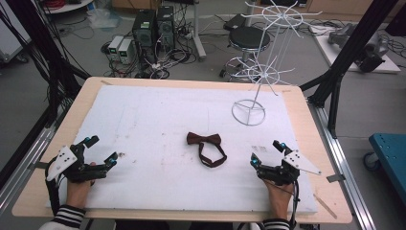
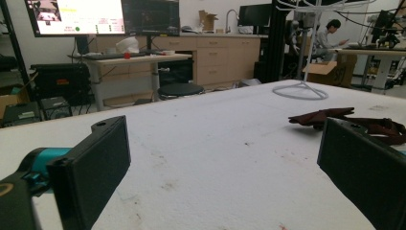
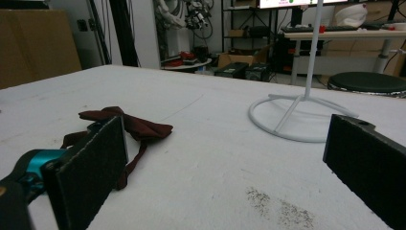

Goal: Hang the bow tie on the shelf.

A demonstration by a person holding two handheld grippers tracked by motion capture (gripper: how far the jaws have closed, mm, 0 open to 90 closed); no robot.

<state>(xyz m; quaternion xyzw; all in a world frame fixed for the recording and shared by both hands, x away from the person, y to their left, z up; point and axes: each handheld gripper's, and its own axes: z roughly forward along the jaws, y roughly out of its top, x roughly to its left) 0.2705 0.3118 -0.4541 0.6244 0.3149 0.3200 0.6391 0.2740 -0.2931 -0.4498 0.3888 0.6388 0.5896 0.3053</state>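
A dark maroon bow tie (image 1: 206, 143) with its neck strap looped below it lies flat in the middle of the white foam mat (image 1: 158, 115). My left gripper (image 1: 102, 150) rests on the mat at the front left, jaws wide open and empty. My right gripper (image 1: 265, 153) rests at the front right, also open and empty. In the left gripper view the bow tie (image 2: 325, 116) lies ahead to the right, behind the right jaw. In the right gripper view the bow tie (image 3: 139, 128) lies just beyond the left jaw.
A white wire display stand (image 1: 249, 112) with a round base and spoked tiers rises at the mat's back right; its base (image 3: 299, 120) shows ahead in the right gripper view. Beyond the table's far edge are a black stool (image 1: 248, 37) and computer cases.
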